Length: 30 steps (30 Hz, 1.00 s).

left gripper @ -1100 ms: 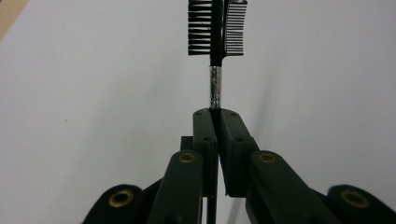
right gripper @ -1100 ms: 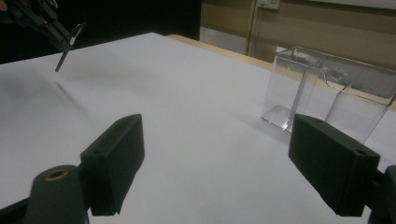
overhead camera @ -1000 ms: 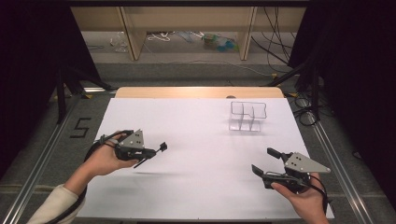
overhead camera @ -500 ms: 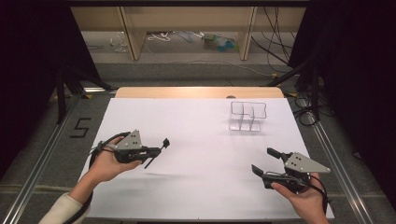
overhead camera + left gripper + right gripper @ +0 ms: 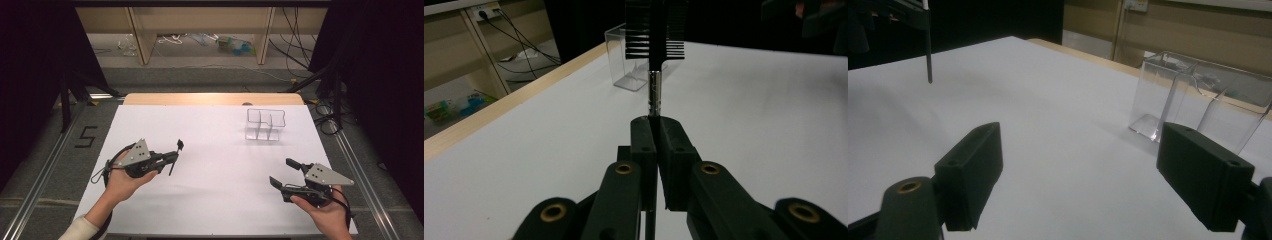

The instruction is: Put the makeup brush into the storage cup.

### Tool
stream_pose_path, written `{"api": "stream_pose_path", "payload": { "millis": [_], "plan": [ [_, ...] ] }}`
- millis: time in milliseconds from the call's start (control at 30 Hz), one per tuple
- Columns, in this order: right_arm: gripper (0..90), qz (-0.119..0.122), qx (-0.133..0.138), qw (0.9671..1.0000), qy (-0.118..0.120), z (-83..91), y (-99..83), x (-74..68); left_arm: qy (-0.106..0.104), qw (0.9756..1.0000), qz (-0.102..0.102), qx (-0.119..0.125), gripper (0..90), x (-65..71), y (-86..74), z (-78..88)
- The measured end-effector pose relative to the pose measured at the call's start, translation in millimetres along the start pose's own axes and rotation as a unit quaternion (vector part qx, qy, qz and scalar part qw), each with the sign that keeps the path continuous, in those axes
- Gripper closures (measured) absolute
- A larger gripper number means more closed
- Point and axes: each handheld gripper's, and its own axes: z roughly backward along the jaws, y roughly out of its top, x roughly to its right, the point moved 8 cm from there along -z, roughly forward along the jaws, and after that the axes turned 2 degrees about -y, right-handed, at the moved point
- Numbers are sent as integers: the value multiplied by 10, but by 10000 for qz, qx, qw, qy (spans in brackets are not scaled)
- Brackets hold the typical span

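Toward the left edge of the white surface (image 5: 215, 145), a little nearer the front edge than the back, the person's left hand (image 5: 122, 180) holds the left gripper (image 5: 172, 159) just above the sheet, pointing toward the right. Its fingers (image 5: 642, 145) are clenched on the thin stem of a small black brush (image 5: 176, 154), which stands nearly upright between them: the comb-like head (image 5: 655, 27) rises above the fingers, a short metal collar sits just below it, and the thin lower end of the stem hangs beneath the gripper, close over the surface. In the left gripper view the two fingers press together with only the stem between them, and the brush head stands in front of a clear plastic organizer (image 5: 265, 124). That organizer, divided into several open compartments, stands on the surface near the back right corner, well apart from both grippers. Toward the front right corner, the right hand (image 5: 325, 215) holds the right gripper (image 5: 284, 173) low over the sheet, pointing toward the back left. Its fingers (image 5: 973, 170) are released and spread wide, with bare surface between them; the right gripper view looks across to the organizer's clear walls and, farther left, the hanging brush stem.
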Motion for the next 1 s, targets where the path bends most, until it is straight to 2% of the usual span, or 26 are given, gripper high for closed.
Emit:
{"api": "stream_pose_path", "payload": {
  "millis": [33, 67, 100, 200, 233, 267, 400, 433, 500, 633, 667, 700, 900, 933, 1000],
  "plan": [
    [197, 32, -133, 9999, -38, 23, -13, 7, 43, 10000, -25, 40, 861, 0, 5, 3],
    [197, 36, -128, 9999, -34, 22, -13, 7, 98, 9999, 48, 113, 861, 19, -1, 2],
    [197, 19, 38, 10000, 2, -7, 4, 0, 98, 9999, 48, 113, 861, 19, -1, 2],
    [197, 35, -5, 10000, -17, 2, 2, -1, 144, 9996, 127, 190, 861, 38, -27, -1],
    [197, 55, 8, 10000, -28, 3, 7, -1, 91, 9992, 250, 282, 861, 59, -44, -7],
    [198, 57, 23, 10000, -28, 1, 9, -3, 161, 9992, 230, 275, 861, 56, -54, -6],
    [201, 81, 51, 10000, -9, 1, 15, -10, 198, 9990, 266, 313, 861, 70, -59, -15],
    [201, 89, 33, 10000, 1, 1, 13, -6, 270, 9985, 309, 356, 861, 71, -52, -16],
    [201, 69, 14, 10000, 13, 6, 13, -11, 252, 9981, 364, 434, 861, 76, -30, -20],
    [201, 56, 73, 10000, 3, -2, 24, -14, 355, 9969, 433, 548, 861, 75, 15, -19],
    [201, -44, 41, 10000, 57, -4, 22, -38, 378, 9965, 464, 588, 861, 83, 31, -24],
    [201, 56, 127, 9999, 39, -15, 37, -23, 405, 9963, 474, 590, 861, 83, 37, -24],
    [206, 62, 74, 9999, 77, -37, 44, -46, 432, 9955, 514, 675, 861, 100, 87, -48],
    [208, 87, 214, 9997, 108, -65, 65, -54, 435, 9953, 514, 698, 861, 103, 95, -52],
    [214, 86, 179, 9997, 145, -73, 67, -67, 426, 9949, 545, 735, 861, 119, 116, -65]
  ]
}}
